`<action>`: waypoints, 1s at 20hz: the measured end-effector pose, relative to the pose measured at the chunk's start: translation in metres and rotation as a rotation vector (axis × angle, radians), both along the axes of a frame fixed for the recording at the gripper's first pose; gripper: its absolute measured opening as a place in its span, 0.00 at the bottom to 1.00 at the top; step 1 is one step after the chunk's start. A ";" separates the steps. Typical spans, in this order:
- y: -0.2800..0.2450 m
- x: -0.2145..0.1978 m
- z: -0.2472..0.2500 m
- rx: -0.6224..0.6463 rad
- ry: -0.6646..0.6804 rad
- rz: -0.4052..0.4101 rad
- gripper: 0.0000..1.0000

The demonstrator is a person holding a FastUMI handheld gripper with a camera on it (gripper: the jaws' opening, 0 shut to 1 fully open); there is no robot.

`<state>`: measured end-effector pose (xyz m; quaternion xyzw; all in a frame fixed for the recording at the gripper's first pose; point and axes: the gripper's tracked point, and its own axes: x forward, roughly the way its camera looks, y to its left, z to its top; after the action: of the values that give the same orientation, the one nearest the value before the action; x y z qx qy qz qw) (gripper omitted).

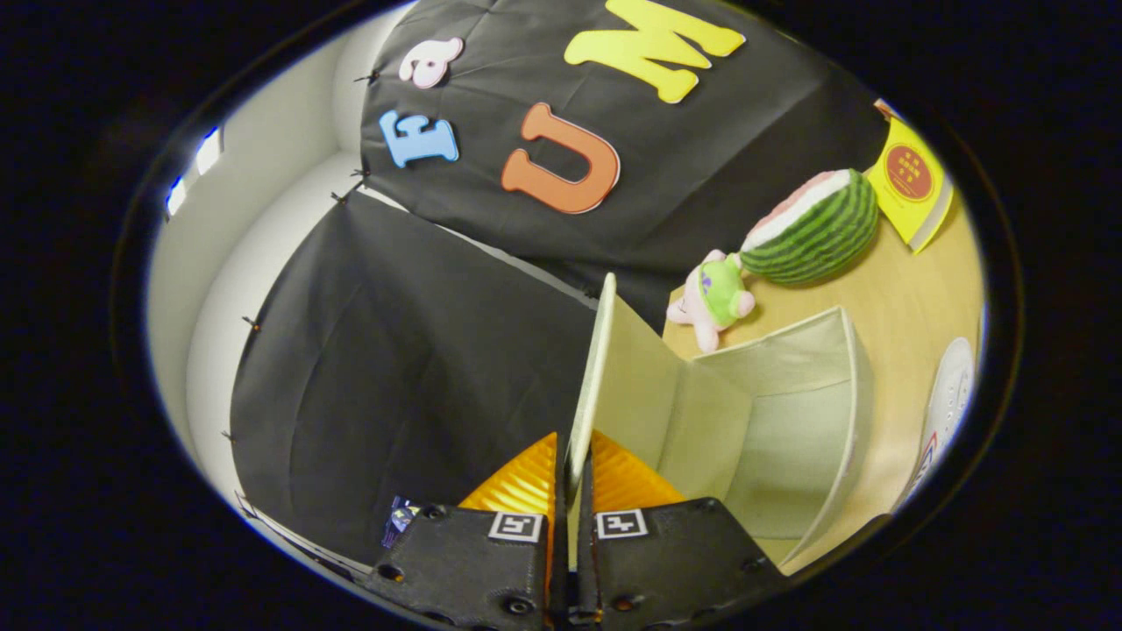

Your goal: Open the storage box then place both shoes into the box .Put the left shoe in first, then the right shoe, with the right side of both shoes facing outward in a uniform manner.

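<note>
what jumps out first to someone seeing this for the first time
The gripper has its jaws shut on the lid of the pale storage box, holding it raised so the empty inside shows. Beyond the box on the wooden table lie a watermelon-slice plush and a small pink and green soft toy, touching or nearly so. A white shoe lies past the box's far wall.

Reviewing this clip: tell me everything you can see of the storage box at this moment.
The storage box is a pale cream, fabric-looking cube standing open on the wooden table, its inside bare as far as it shows. Its lid is swung up, edge-on just ahead of the gripper, whose two fingers pinch the lid's edge between them. A plush toy and a watermelon toy lie beyond it.
</note>
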<state>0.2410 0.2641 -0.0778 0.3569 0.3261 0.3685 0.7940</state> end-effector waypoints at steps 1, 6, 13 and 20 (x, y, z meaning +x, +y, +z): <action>0.007 0.002 0.002 0.006 -0.003 -0.015 0.09; 0.045 -0.002 -0.009 -0.042 0.021 -0.023 0.15; 0.086 -0.004 -0.011 -0.051 -0.030 -0.048 0.90; 0.071 -0.030 -0.017 -0.167 -0.122 0.006 1.00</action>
<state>0.2107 0.3348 -0.0949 0.2656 0.3079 0.3634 0.8382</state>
